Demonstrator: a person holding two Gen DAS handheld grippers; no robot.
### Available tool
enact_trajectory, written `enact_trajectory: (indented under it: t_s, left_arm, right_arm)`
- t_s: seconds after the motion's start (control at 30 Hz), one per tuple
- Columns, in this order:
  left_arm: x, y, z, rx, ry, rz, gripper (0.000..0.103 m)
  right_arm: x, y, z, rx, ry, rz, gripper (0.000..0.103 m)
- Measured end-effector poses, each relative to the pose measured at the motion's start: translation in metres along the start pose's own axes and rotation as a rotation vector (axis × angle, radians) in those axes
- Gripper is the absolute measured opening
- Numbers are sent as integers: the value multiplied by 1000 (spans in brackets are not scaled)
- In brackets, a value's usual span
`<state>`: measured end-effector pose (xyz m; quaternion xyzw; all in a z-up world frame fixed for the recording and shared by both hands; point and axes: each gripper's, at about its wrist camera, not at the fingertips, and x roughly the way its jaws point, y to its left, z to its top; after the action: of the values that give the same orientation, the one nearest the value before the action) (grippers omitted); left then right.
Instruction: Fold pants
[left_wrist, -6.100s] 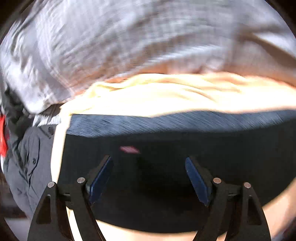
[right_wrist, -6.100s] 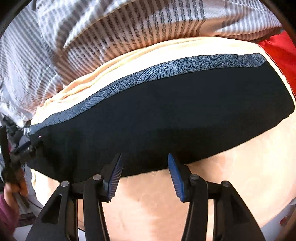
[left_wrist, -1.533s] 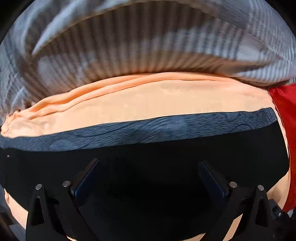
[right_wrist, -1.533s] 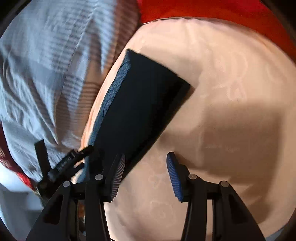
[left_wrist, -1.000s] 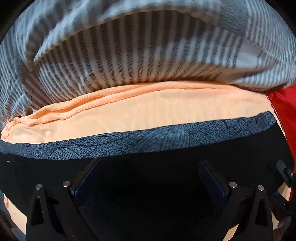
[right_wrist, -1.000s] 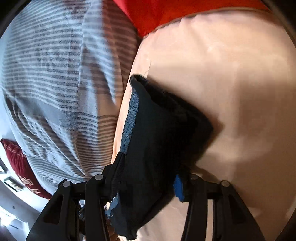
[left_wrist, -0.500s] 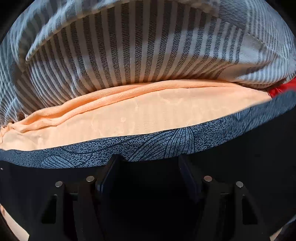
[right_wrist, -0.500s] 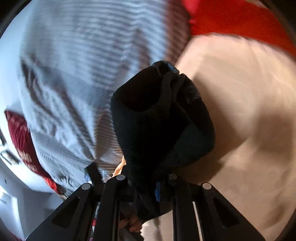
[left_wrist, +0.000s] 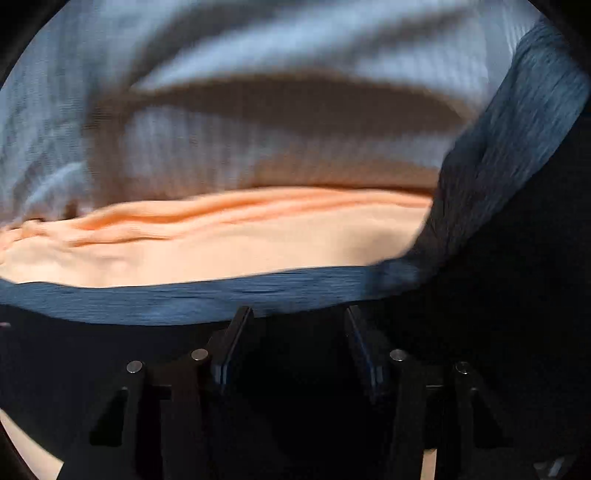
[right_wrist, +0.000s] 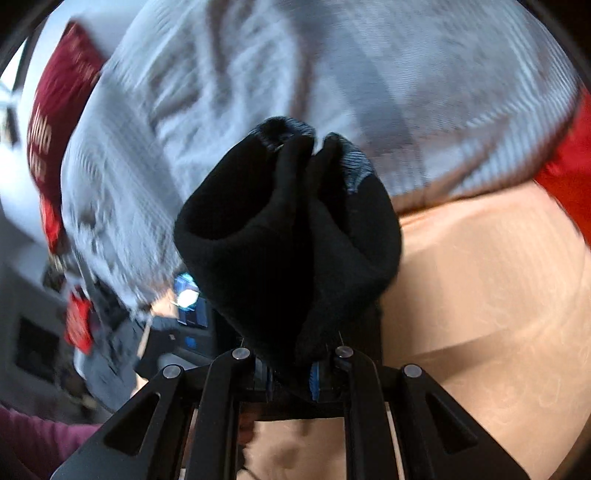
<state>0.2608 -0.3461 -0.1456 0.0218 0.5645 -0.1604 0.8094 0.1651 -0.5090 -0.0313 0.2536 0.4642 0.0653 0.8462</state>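
- The pants (right_wrist: 288, 236) look soft and limp: the end held by the right gripper (right_wrist: 291, 373) bunches into loose rolls and droops over the jaws, so I judge they will sag and slide wherever they are not supported.
- They seem light. One narrow pinch carries a whole bunched end clear of the bed (right_wrist: 480, 295).
- The knit looks thick and matte rather than slick, so a pinch should hold, though several layers are gathered in it and an inner one might slip out.
- The best holds, in my view, are the edges: the patterned waistband (left_wrist: 184, 301) is a firmer strip than the plain cloth, and a corner there gives a cleaner fold line than the middle.
- Right jaws: narrow, clamped on the bunched end.
- Left gripper (left_wrist: 291, 332): its jaws have just been closing and stand at a middling width with black cloth between them. The picture is blurred and dark there, so I cannot tell whether the pads press on it.
- Where they are: the pants lie across the peach bed sheet, in front of a grey striped blanket (left_wrist: 258, 147). In the left view one end rises at the right edge, lifted off the sheet.
- Look: plain black body, blue-grey speckled band along one edge. The lifted end shows that band at its top.
- A red pillow (right_wrist: 572, 166) lies near the bed's far edge, apart from the pants.
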Motion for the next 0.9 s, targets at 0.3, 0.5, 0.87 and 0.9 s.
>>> enact_trajectory:
  t_s: [0.3,0.5,0.87,0.9]
  left_arm:
    - [-44,170,-33,-132,42,165,54]
    - [-50,233,-68,-177,78,207,54]
    - [-84,231,-82,-171,112,200,54]
    - [-90,225,-79,-166,110,179,54]
  right_arm:
    - [98,123,-53,-329,111,-230,15]
    - [177,153,-114,-472,203,-428,16]
    - [157,196,-160,-765,200,-521,47]
    - [146,196,-160,-764,202,-503,47]
